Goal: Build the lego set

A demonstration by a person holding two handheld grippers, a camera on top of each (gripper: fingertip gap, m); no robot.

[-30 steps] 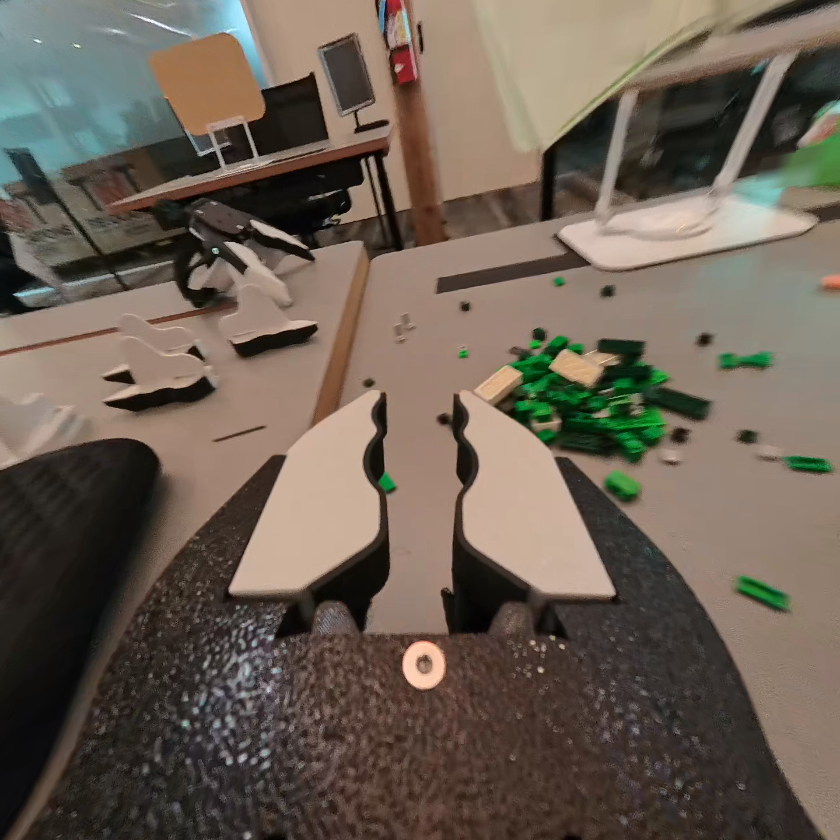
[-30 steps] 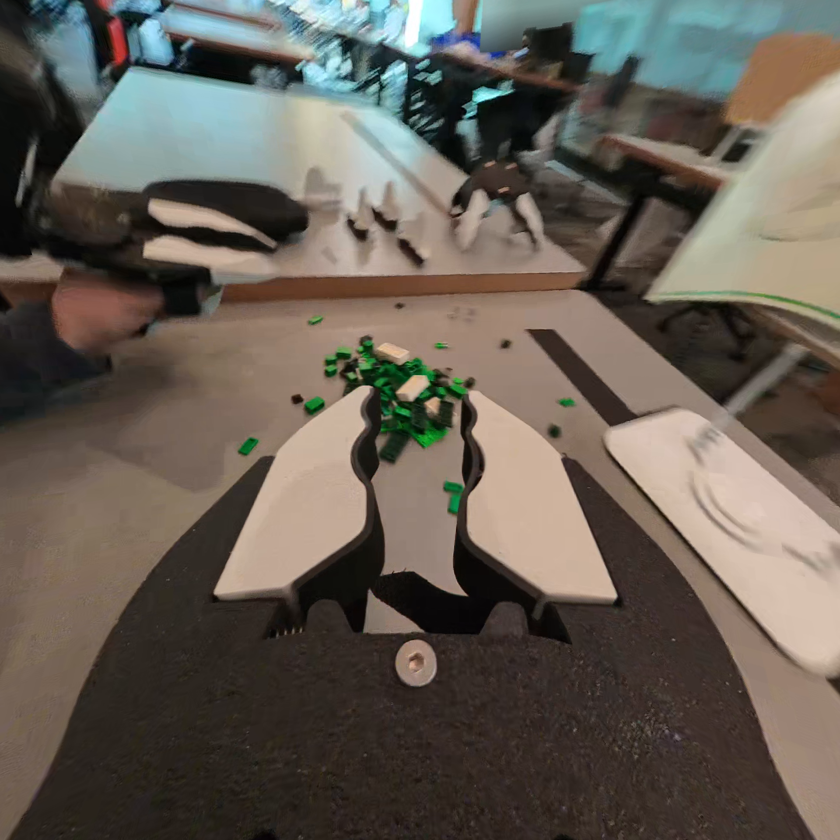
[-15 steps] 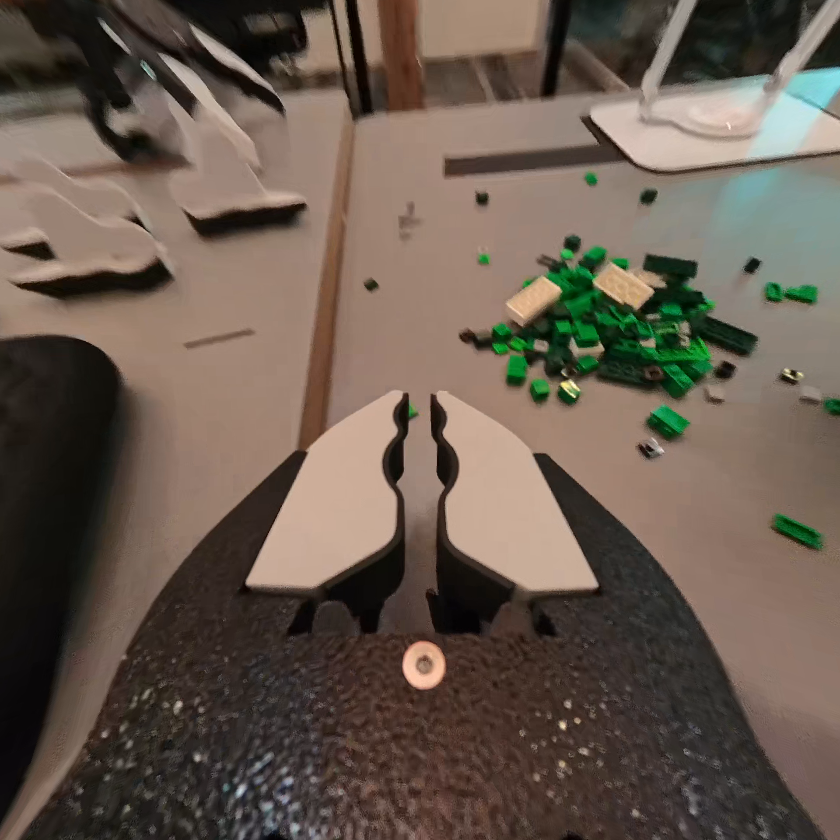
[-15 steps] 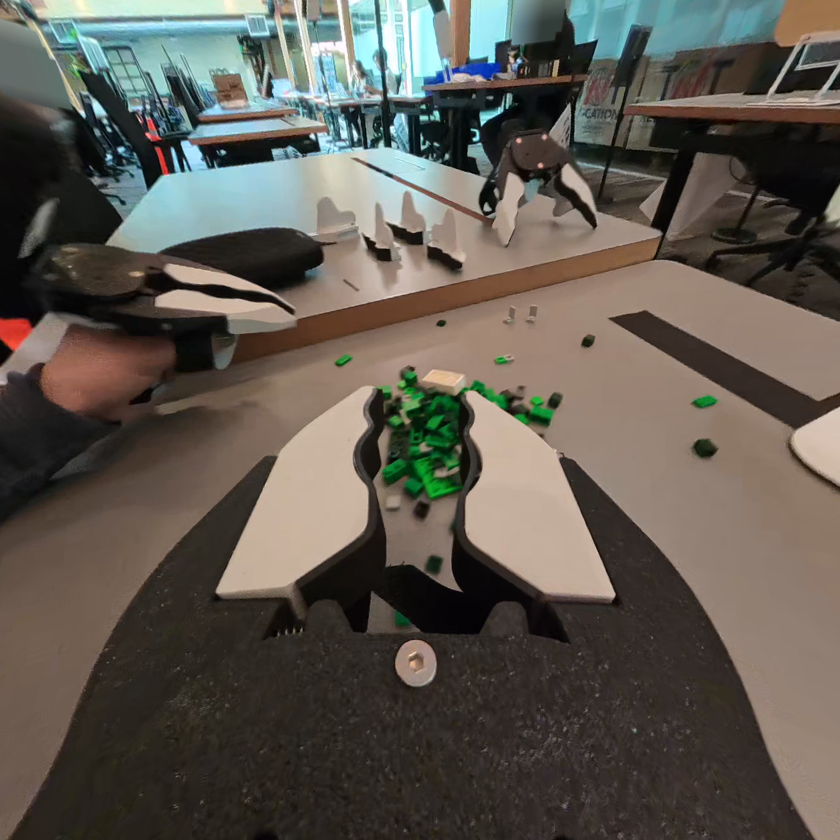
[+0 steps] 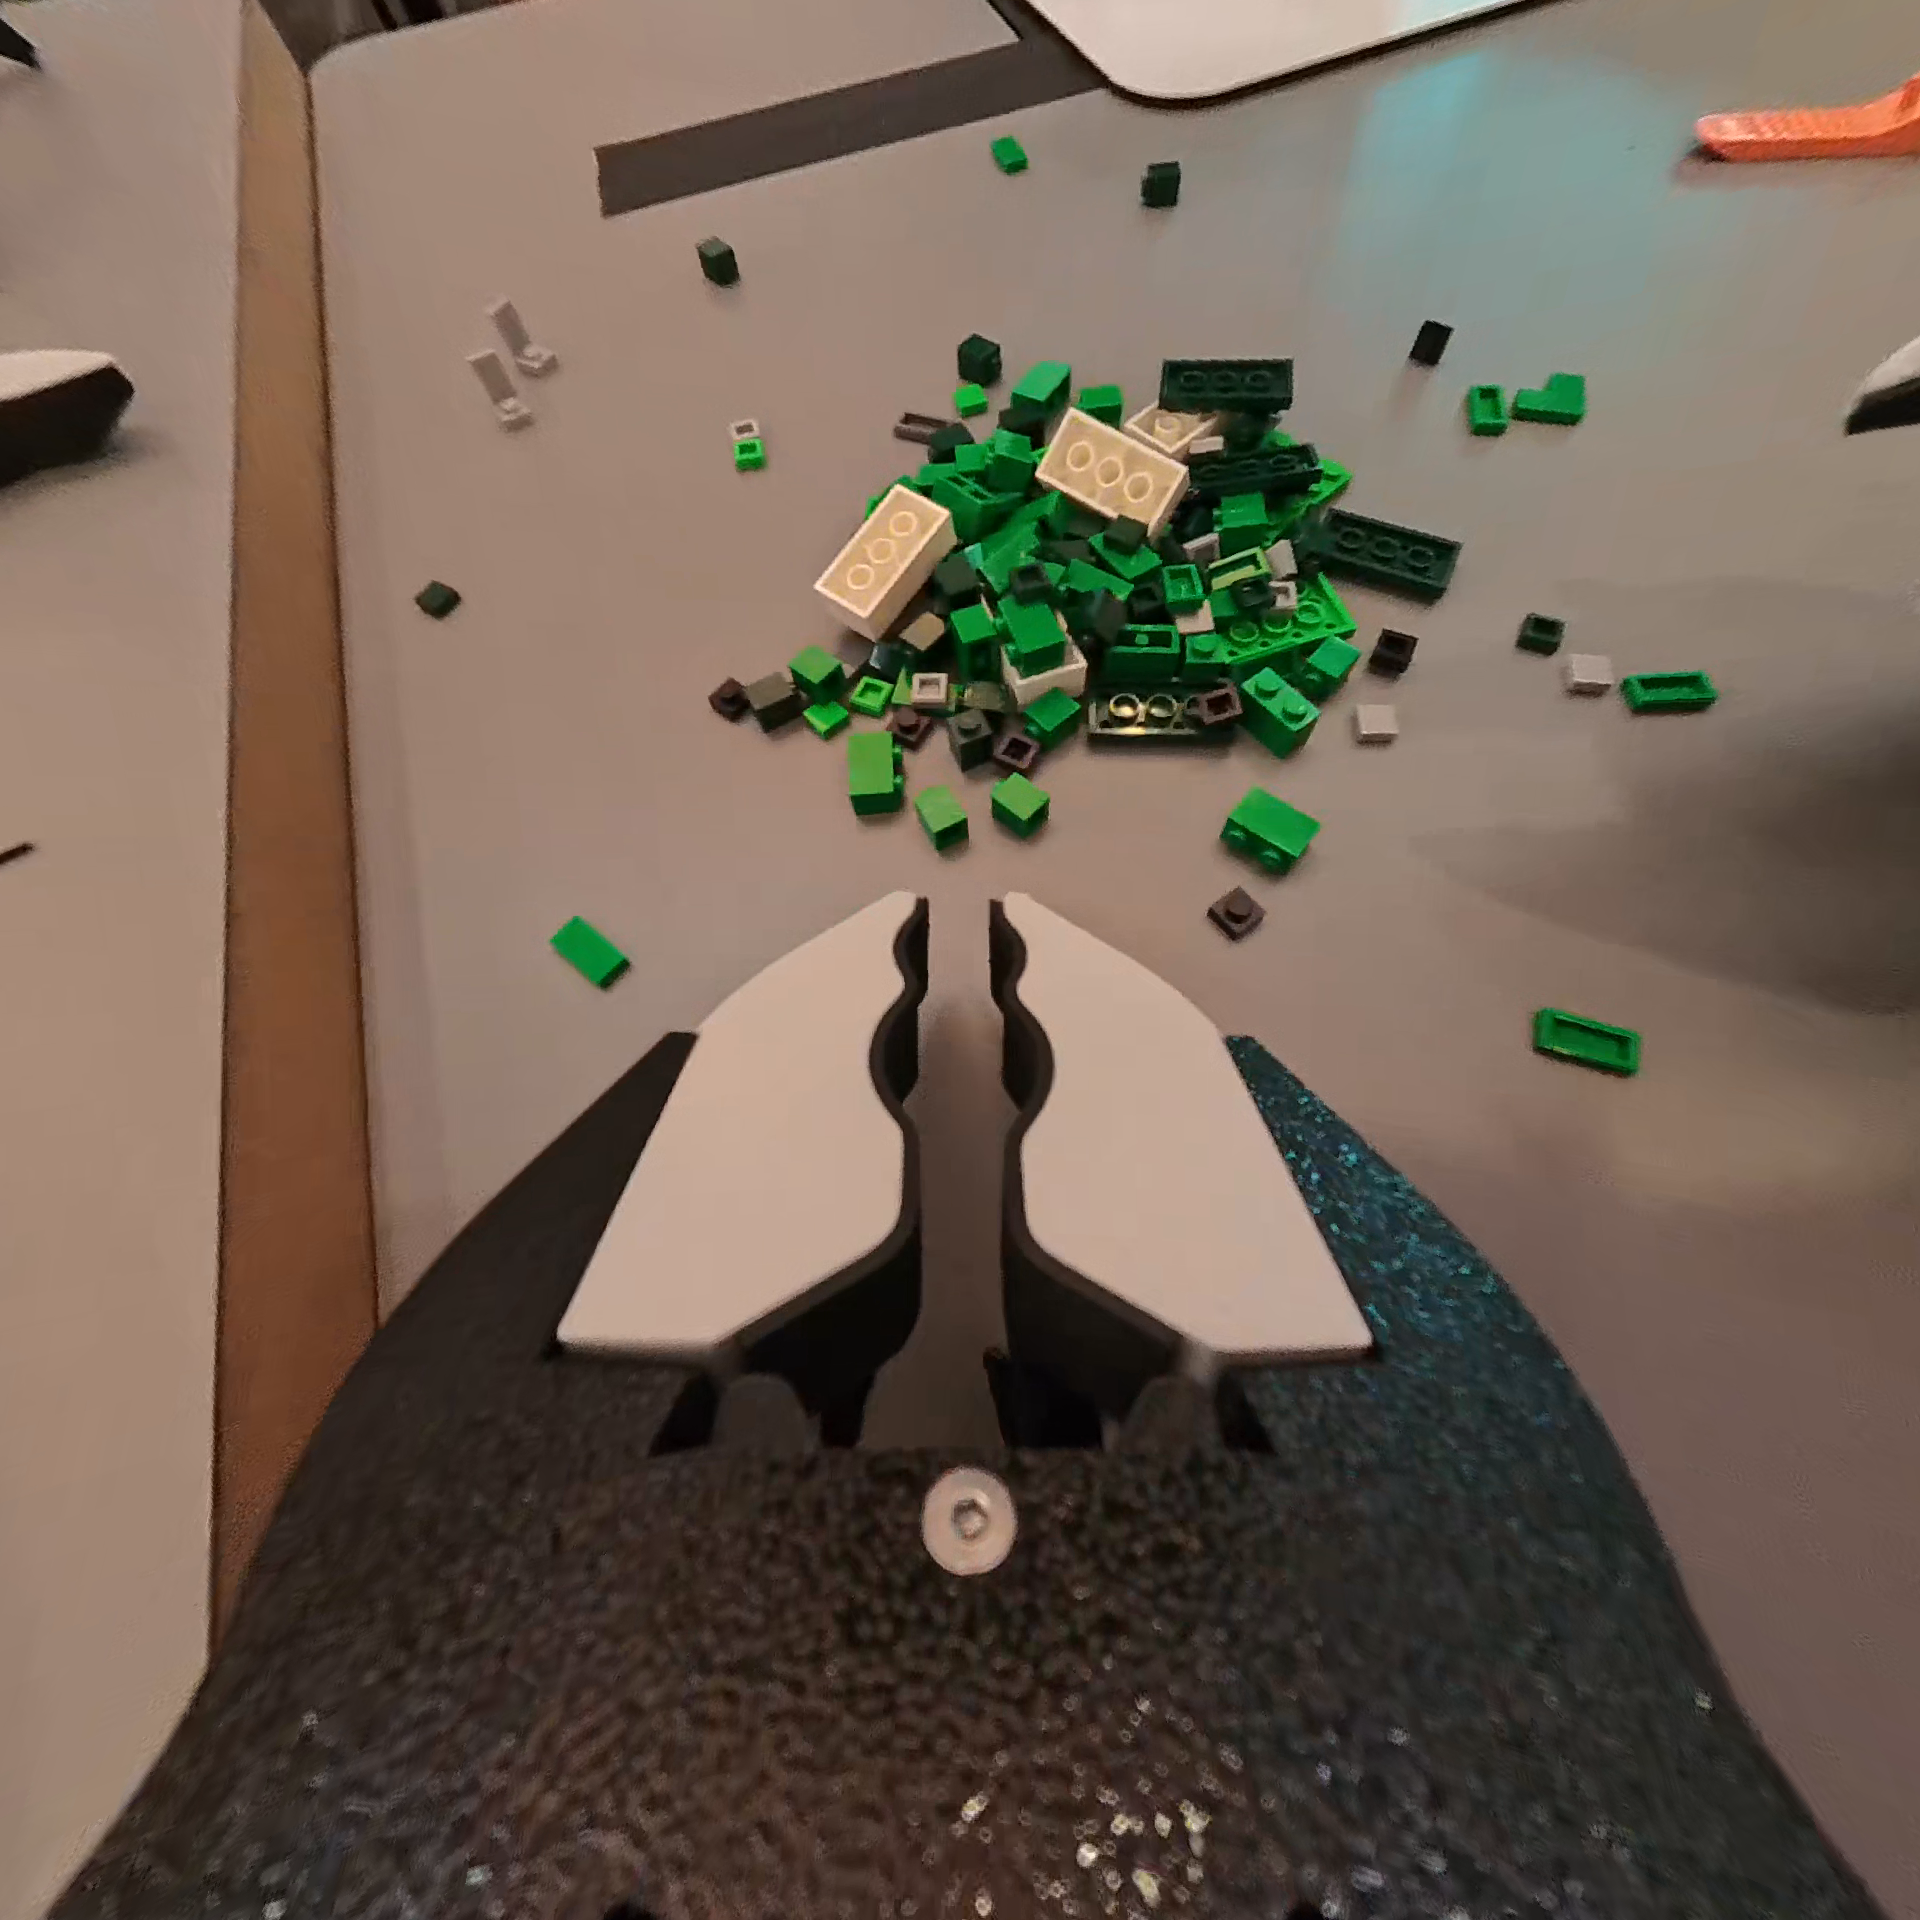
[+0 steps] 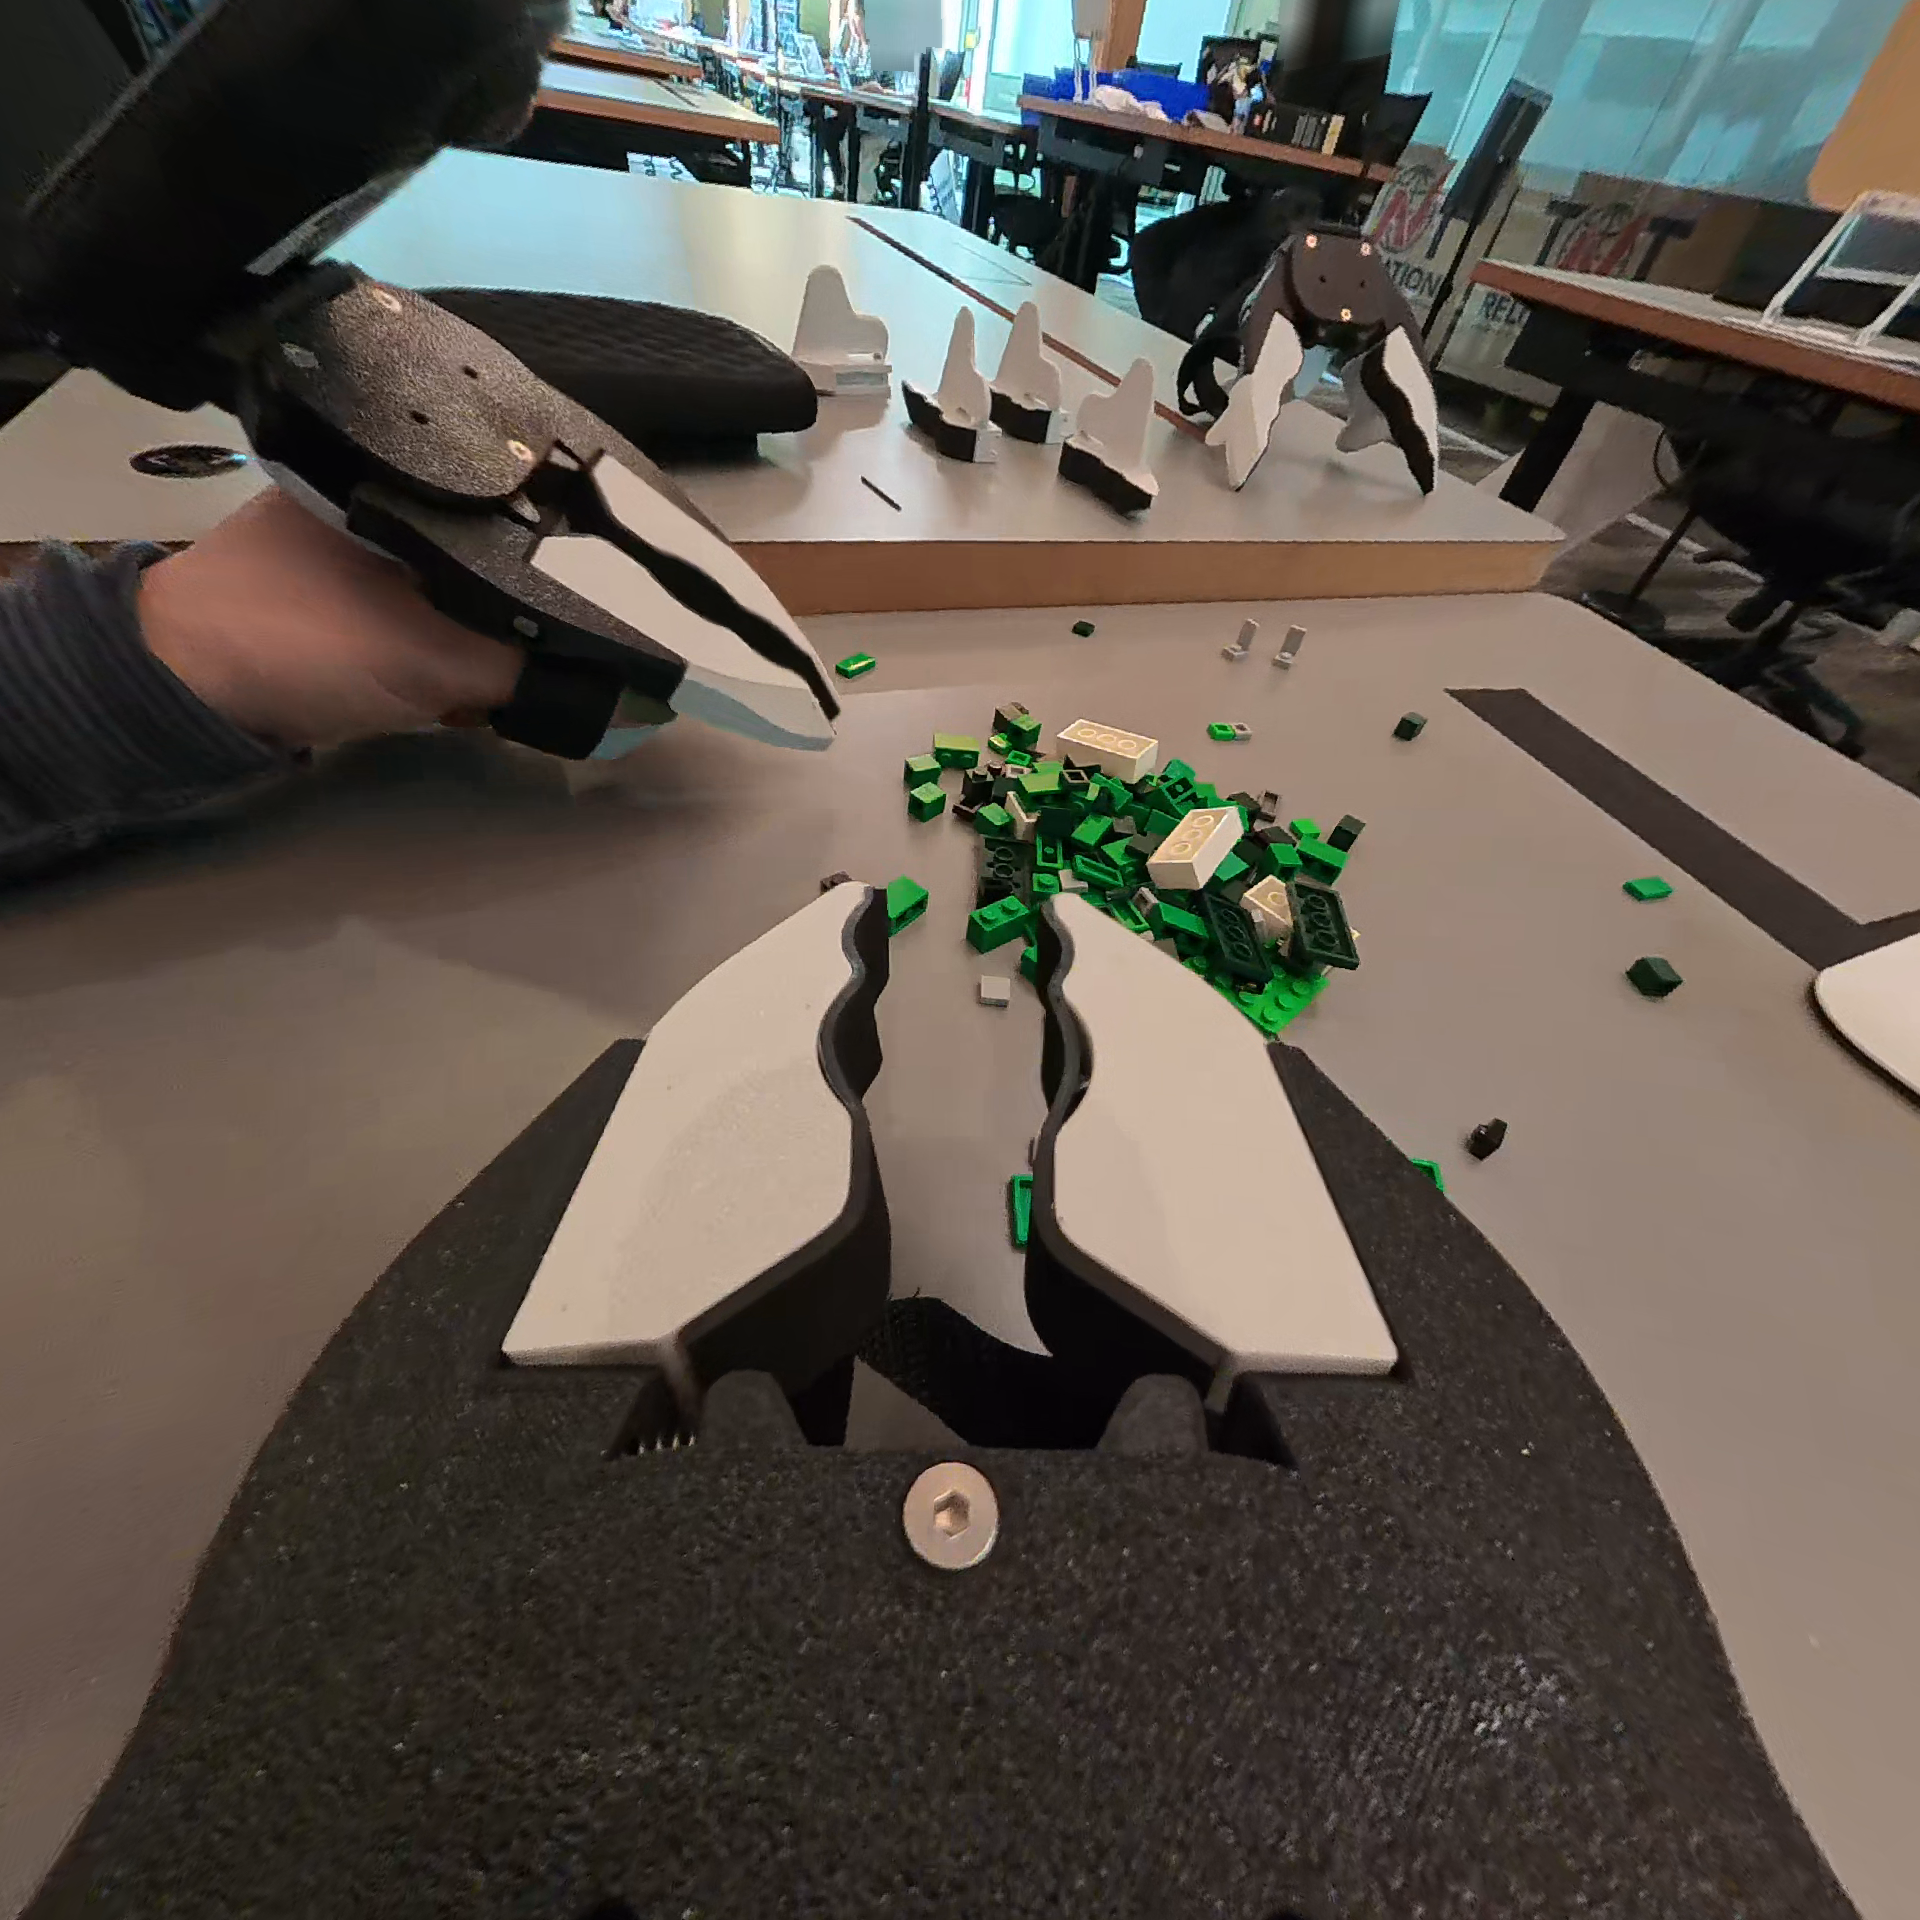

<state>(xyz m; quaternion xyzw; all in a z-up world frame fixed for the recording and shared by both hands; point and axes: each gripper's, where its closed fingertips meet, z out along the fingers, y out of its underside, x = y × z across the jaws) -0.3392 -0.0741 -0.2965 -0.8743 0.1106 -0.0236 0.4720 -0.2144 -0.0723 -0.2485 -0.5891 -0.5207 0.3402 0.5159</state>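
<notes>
Bricks (image 5: 1101,582), mostly green with a few white ones, lie heaped mid-table (image 5: 520,623), strays scattered toward its edges. The left gripper (image 5: 958,902) hovers near the heap, fingers narrowly parted and empty. The right gripper (image 6: 961,902) reaches the pile's near edge, fingers wider and empty.

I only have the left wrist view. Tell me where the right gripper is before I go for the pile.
Observer: The right gripper is open and empty, its tips at the near edge of the brick pile.
Operator: Report what lies between its fingers.
Observer: A small grey tile lies on the table in the gap, untouched.
Operator: Now say how my left gripper looks from there.
Observer: The left gripper hangs just above the table, left of the pile in that view, tips aimed toward it, touching no brick.
</notes>
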